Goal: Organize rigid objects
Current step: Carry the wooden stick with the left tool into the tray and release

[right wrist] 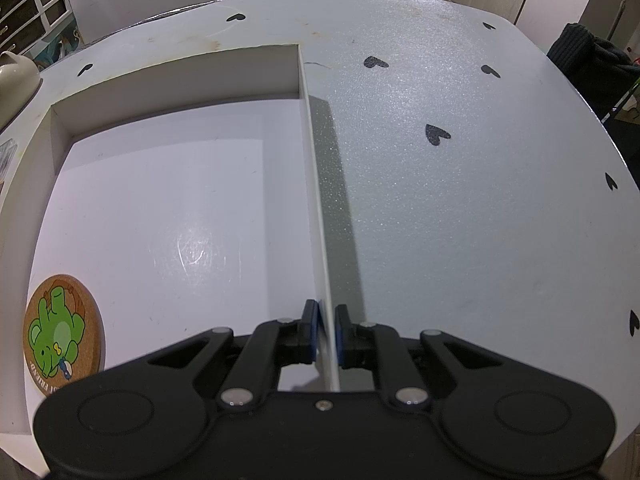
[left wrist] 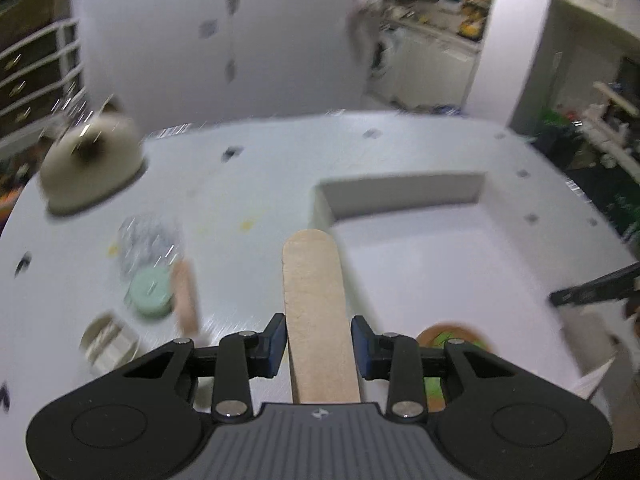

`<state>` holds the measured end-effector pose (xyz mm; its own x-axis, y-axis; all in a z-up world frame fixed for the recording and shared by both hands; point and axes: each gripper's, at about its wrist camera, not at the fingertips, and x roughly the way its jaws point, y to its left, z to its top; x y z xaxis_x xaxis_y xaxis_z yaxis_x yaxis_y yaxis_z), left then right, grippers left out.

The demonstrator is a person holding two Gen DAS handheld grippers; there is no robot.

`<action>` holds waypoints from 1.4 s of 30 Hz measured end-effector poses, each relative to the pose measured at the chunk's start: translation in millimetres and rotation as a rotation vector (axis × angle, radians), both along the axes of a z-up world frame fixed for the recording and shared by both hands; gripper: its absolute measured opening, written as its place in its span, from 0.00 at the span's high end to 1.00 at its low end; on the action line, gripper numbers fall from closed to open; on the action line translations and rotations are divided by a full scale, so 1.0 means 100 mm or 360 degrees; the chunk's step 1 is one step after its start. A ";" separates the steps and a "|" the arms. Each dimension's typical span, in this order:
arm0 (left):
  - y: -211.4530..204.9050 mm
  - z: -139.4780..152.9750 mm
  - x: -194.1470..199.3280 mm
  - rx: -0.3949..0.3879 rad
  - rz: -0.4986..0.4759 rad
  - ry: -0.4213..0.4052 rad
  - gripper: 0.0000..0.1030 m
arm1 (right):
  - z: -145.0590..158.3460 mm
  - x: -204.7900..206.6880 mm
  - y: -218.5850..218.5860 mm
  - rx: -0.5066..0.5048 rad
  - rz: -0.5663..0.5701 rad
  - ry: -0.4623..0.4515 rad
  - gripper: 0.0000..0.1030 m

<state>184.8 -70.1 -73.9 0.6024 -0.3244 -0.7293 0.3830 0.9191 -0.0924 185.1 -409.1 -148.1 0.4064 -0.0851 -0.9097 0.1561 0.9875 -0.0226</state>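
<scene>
Left wrist view, claw: we see the left claw (left wrist: pixel 319 342) part open, its blue pads standing just off either side of one flat pale wooden stick with a rounded tip (left wrist: pixel 316 312); whether the pads touch it we cannot tell.
Left wrist view, stick: it runs straight out between the fingers, its tip above the near-left corner of the shallow white open box (left wrist: pixel 404 188).
Left wrist view, bench: the white bench with small black marks (left wrist: pixel 280 168) carries, left of the claw, one round mint-green lid-like disc (left wrist: pixel 150 292), one second pale wooden stick (left wrist: pixel 185 296) beside it, one crinkled clear wrapper (left wrist: pixel 148 240), one blurred whitish item (left wrist: pixel 110 344) and one cream rounded teapot (left wrist: pixel 92 164).
Left wrist view, only here: the stick in the claw, the disc, the wrapper; all is motion-blurred.
Left wrist view, coaster: one round cork coaster with a green cartoon bear (left wrist: pixel 452 336) peeks out behind the right finger.
Left wrist view, other claw: the right claw (left wrist: pixel 592 290) shows as a dark tip at the right edge.
Right wrist view, claw: the right claw (right wrist: pixel 327 330) is nearly closed, pinching the box's thin right wall (right wrist: pixel 312 168) between its pads.
Right wrist view, coaster: it lies flat inside the box (right wrist: pixel 176 72) at the near-left corner (right wrist: pixel 64 344), well apart from the claw.
Right wrist view, only here: the black hearts on the bench (right wrist: pixel 480 200) read sharply, seven of them by our count.
</scene>
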 end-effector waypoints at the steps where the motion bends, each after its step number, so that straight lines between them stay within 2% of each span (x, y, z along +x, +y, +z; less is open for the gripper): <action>1: -0.06 0.06 0.00 -0.0025 -0.0040 -0.0023 0.65 | 0.00 0.00 0.00 0.0001 0.0000 0.0000 0.90; 4: -0.27 0.19 -0.05 -0.0104 -0.0216 -0.0097 0.65 | 0.00 0.00 0.00 0.0002 0.0000 0.0000 0.90; 10: -0.79 0.16 -0.18 -0.0091 -0.0589 -0.0108 0.65 | 0.00 0.00 -0.01 0.0006 -0.0001 0.0001 0.90; 15: -1.19 -0.08 -0.34 -0.0007 -0.0913 -0.0034 0.65 | -0.01 0.00 -0.01 0.0013 -0.0005 0.0009 0.90; 18: -1.35 -0.22 -0.37 0.0005 -0.1037 0.0045 0.65 | -0.01 0.01 -0.03 0.0028 -0.0010 0.0025 0.90; 25: -1.68 -0.47 -0.35 0.0056 -0.1194 0.0158 0.65 | -0.02 0.08 -0.07 0.0060 -0.0010 0.0067 0.91; 30: -1.87 -0.60 -0.31 0.0101 -0.1323 0.0183 0.65 | -0.02 0.14 -0.10 0.0086 0.0006 0.0109 0.91; 34: -1.98 -0.66 -0.31 0.0169 -0.1377 0.0154 0.65 | -0.02 0.15 -0.11 0.0095 0.0012 0.0129 0.92; 39: -2.12 -0.69 -0.30 0.0149 -0.1492 0.0222 0.65 | -0.02 0.17 -0.13 0.0106 0.0002 0.0146 0.92; 42: -2.15 -0.70 -0.31 0.0126 -0.1505 0.0254 0.66 | -0.02 0.19 -0.14 0.0113 -0.0002 0.0155 0.92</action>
